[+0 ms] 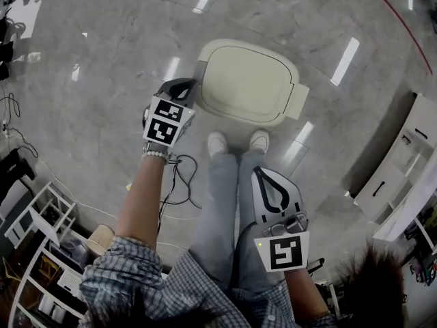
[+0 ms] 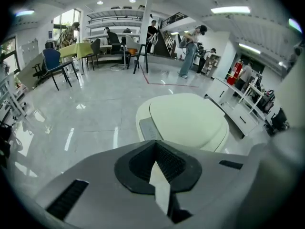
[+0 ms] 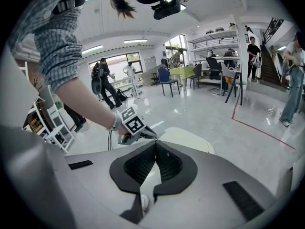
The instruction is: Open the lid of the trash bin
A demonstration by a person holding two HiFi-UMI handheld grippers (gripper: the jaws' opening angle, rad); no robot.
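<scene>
Closest of all, a checked shirt (image 1: 130, 273) is seen, and the right gripper (image 1: 259, 172) is held low by the legs, its jaws shut tight with nothing between them. The trash bin (image 1: 298, 101) is set on the shiny grey floor (image 1: 102, 60), just ahead of two white shoes (image 1: 217, 143), and its cream lid (image 1: 249, 80) is shut. The left gripper (image 1: 190, 85) is held just beside the bin's left edge, by a grey strip (image 2: 147, 128); its jaws are pressed together too, and nothing is held. A black cable (image 1: 179, 183) is laid near the shoes. A white shelf (image 1: 410, 162) is placed well off to the right.
</scene>
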